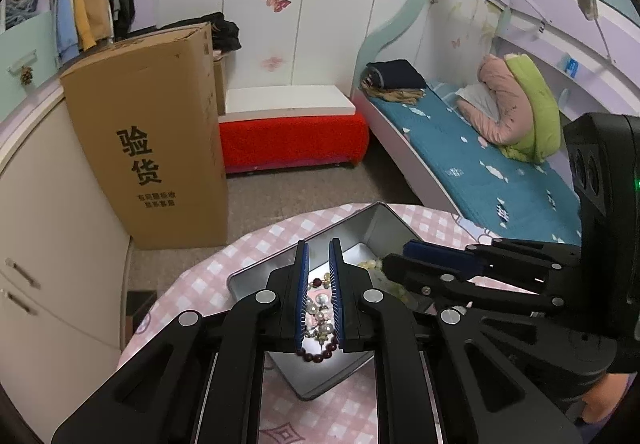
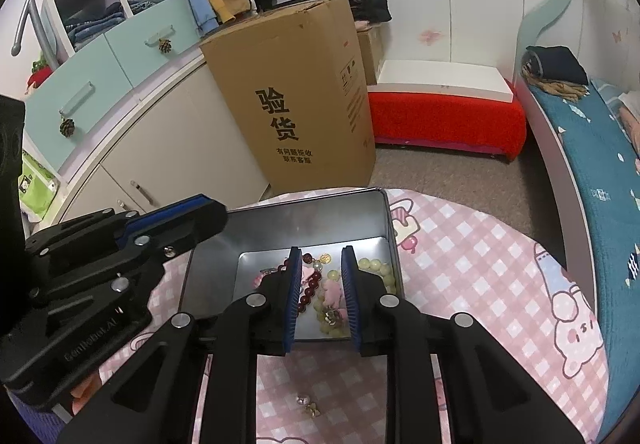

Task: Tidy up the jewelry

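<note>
Over the tin (image 1: 362,222) on the tabletop (image 2: 480,264), we hold both grippers close together. The left gripper (image 1: 319,256) has its fingers a little apart, with nothing between the pads; the right gripper (image 2: 321,264) is also parted and holds nothing. The jewelry lies in the tin: a dark red bracelet (image 2: 311,286), a pale green bracelet (image 2: 374,266), pearls (image 1: 320,310) and small pink charms (image 2: 332,290), all mixed in one heap. One earring (image 2: 308,406) lies outside, on the near part of the tabletop, apart from the tin.

We judge the main risk is tangling: if the fingers close on the heap, they may catch two strands at once and lift more than wanted. The tin looks light and smooth, so a push on its wall could slide it on the cloth. The two grippers are near each other and could collide. The small earring is easy to forget, or to sweep off the edge.

The tabletop is round, with a pink checked cloth with cartoon prints. Behind it stand a tall carton (image 2: 296,100), cabinets on the left, a red bench (image 2: 444,120) far, and a bed (image 1: 480,164) on the right.
</note>
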Demonstrator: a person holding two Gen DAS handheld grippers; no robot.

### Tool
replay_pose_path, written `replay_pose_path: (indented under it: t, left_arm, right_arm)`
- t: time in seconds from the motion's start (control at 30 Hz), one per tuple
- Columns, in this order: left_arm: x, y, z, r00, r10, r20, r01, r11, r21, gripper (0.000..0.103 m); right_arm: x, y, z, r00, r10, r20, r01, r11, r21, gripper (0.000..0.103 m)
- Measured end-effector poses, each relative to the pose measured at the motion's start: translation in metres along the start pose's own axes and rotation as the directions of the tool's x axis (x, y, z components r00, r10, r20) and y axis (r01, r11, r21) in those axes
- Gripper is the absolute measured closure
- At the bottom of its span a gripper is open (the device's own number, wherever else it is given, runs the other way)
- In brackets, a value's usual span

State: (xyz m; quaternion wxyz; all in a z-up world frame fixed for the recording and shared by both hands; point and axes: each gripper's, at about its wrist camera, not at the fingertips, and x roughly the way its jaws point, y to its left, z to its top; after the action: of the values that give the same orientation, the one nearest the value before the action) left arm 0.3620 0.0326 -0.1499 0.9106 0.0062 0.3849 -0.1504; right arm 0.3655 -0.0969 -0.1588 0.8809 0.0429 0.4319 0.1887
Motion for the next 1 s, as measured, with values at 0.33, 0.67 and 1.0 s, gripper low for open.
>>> replay_pose_path:
  t: [0.33, 0.67, 1.0]
  left_arm:
    - [-0.040, 0.010, -0.010, 0.992, 0.076, 0.104, -0.072, 0.997, -0.037, 0.033]
    - [-0.030, 0.037, -0.039, 0.991, 0.131, 0.031, -0.125, 0.980, -0.153, 0.031]
    - [0.012, 0.042, -0.042, 0.983, 0.152, -0.107, -0.167, 0.973, -0.160, 0.031]
  right_arm:
    - [-0.042, 0.003, -0.022, 0.998, -0.017, 0.059, 0.017, 1.000, -0.009, 0.068]
    - [-0.027, 0.011, -0.066, 0.998, -0.054, -0.015, 0.053, 0.997, -0.060, 0.066]
    - [0.014, 0.024, -0.096, 0.990, -0.110, -0.087, 0.097, 0.986, -0.137, 0.066]
